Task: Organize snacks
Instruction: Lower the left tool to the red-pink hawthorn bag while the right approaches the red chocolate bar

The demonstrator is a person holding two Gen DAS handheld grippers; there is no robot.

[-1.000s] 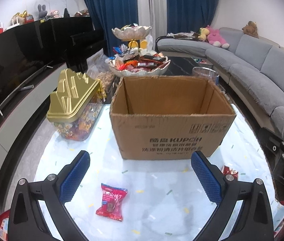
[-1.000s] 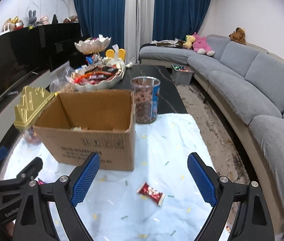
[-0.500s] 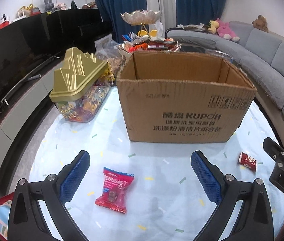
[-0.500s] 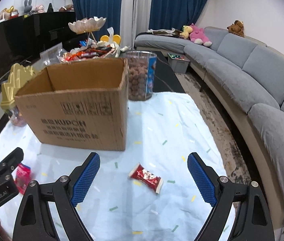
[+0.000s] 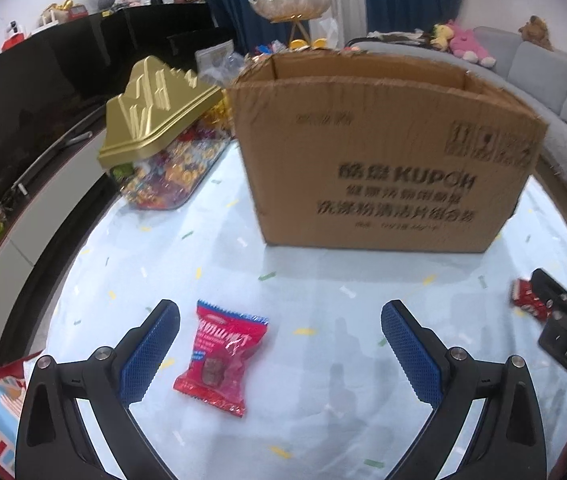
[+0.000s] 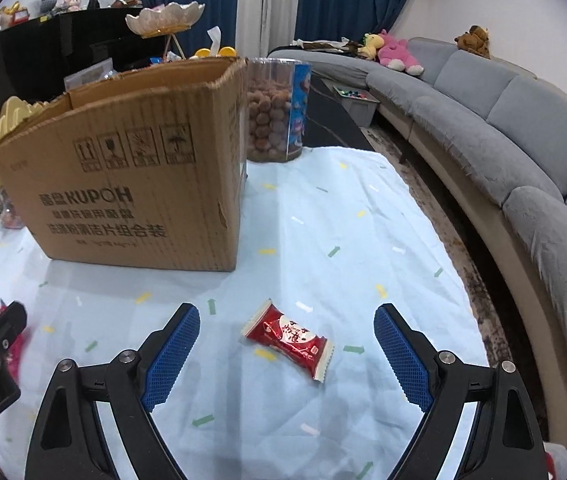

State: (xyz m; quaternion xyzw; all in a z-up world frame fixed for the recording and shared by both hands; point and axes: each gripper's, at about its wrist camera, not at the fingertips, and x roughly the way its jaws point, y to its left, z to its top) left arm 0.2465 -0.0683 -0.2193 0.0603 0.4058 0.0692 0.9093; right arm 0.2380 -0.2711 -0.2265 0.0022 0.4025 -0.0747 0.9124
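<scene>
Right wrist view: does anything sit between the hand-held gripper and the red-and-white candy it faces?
Nothing visible does. The right hand-held gripper is open, and the red-and-white candy lies flat on the light blue cloth between its fingers, untouched. The cardboard box stands farther back, to the left.

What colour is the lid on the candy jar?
Gold; the lid shows best in the left wrist view.

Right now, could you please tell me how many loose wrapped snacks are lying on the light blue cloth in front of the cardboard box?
2. A pink-red packet lies between the left tool's fingers; a dark red candy lies between the right tool's. Others may be hidden behind the cardboard box.
</scene>
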